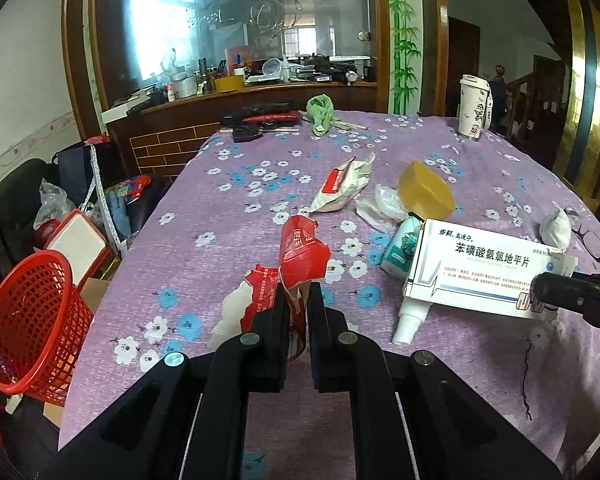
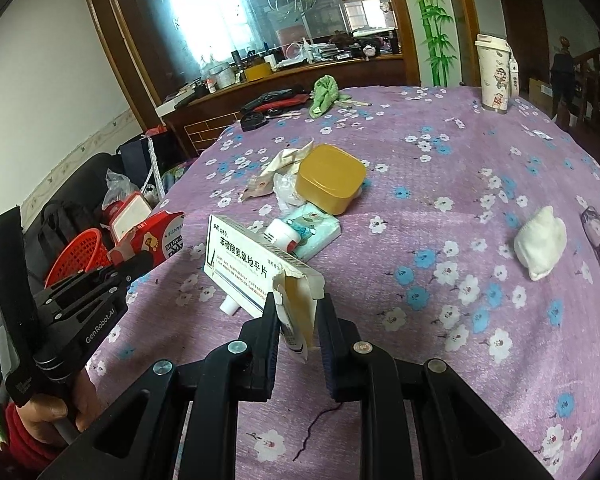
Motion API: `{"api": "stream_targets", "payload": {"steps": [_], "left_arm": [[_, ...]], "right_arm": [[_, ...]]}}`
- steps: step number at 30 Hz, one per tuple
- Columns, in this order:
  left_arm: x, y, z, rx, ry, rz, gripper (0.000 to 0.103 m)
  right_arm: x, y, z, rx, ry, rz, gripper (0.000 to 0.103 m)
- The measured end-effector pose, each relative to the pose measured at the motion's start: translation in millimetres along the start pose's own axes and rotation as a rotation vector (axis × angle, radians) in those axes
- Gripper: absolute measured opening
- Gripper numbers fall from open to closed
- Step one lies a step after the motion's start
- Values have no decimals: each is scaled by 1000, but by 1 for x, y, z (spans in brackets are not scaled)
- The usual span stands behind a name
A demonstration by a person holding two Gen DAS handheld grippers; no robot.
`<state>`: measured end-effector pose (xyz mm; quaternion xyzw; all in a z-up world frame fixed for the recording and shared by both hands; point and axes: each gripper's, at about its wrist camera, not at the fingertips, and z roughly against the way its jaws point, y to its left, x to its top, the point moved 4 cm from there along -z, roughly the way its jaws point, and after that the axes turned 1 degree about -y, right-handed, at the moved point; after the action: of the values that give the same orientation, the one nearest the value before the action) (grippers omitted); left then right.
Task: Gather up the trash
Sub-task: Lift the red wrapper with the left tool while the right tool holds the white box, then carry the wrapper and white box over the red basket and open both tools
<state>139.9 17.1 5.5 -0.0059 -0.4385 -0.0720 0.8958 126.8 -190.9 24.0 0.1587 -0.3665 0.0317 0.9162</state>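
A: What covers the table?
B: A purple flowered cloth (image 1: 440, 152); a mirror (image 1: 228, 20) fills the upper left, a cup (image 1: 474, 106) stands upper right, a red basket (image 1: 32, 324) sits lower left.
A: And the claws?
B: The left gripper (image 1: 299, 300) pinches a red wrapper (image 1: 302, 252) at centre; the right gripper (image 2: 298, 312) clamps a white box (image 2: 240, 266) at its torn end.

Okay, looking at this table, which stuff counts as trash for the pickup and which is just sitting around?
Trash job:
- red wrapper, in the left gripper
- medicine box, in the right gripper
- white wrapper
- red basket

Probably just lying about:
- yellow container
- tall cup
- green cloth
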Motion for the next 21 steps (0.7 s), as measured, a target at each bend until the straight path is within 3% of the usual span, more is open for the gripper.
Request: {"api": "stream_targets", "payload": {"steps": [21], "left_arm": [[-4, 68, 18, 53, -43, 112, 8]], "right_arm": [[21, 74, -28, 42, 33, 132, 20]]}}
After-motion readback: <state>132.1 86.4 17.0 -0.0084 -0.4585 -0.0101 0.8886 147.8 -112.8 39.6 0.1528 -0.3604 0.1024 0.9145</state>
